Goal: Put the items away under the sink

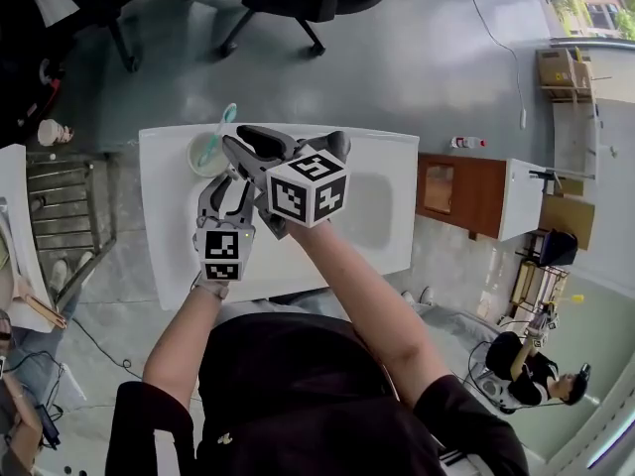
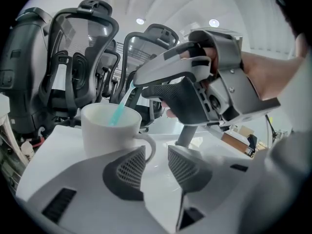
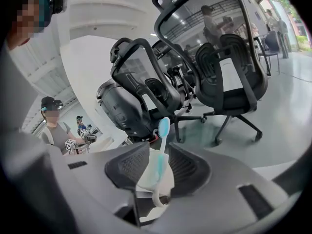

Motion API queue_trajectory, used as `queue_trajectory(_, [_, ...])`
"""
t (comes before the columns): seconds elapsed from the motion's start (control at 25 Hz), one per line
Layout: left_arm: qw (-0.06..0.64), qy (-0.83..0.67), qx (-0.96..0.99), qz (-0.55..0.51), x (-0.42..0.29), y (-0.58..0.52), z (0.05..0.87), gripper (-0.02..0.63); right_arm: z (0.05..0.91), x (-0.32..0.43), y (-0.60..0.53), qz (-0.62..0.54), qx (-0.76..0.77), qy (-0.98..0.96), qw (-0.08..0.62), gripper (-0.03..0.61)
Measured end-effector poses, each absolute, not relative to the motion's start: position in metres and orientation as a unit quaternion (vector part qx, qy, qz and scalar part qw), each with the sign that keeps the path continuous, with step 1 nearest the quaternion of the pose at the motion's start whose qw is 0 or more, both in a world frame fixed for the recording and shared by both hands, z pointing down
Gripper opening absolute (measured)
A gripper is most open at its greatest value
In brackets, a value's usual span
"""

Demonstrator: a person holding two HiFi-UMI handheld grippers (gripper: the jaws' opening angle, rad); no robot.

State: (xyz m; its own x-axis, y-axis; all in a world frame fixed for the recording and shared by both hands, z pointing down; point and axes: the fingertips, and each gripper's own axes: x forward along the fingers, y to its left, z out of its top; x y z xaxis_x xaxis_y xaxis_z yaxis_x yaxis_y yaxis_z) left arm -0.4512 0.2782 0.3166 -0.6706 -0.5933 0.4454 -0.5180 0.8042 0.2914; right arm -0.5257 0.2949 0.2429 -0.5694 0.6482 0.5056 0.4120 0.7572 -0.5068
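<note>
Standing at the far left corner of the white worktop (image 1: 169, 246) is one white mug (image 1: 205, 157) with one teal toothbrush (image 1: 224, 122) leaning in it. To its right, a single sunken basin (image 1: 372, 211) is set into the same surface.

Two tools are held over that corner. The right tool (image 1: 233, 149) reaches in from the right, crossing above the left tool (image 1: 226, 188).

In the right gripper view, the right tool (image 3: 158, 157) has its jaws apart. The toothbrush (image 3: 164, 126) rises between them with a gap on each side, so the pads are not pressing it. The mug (image 3: 146, 182) shows below, between the jaws.

In the left gripper view, the left tool (image 2: 156, 155) is also spread wide and holds nothing. The mug (image 2: 107, 130) sits just ahead and to the left, its single handle turned toward the gap between the jaws.

Several black office chairs (image 2: 80, 57) stand on the floor beyond the worktop.
</note>
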Motion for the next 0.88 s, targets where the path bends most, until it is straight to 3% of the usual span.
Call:
queue_trajectory(0.64, [0.255,-0.934,0.243,-0.064,-0.462,0.283,0.320,0.144,0.263,-0.562,0.315,0.158,-0.341,-0.849,0.370,0.135])
queue_trajectory(0.88, [0.245,-0.944,0.212,-0.065,-0.465,0.292,0.317,0.070,0.260,-0.560,0.321,0.153,-0.356,-0.846,0.366,0.077])
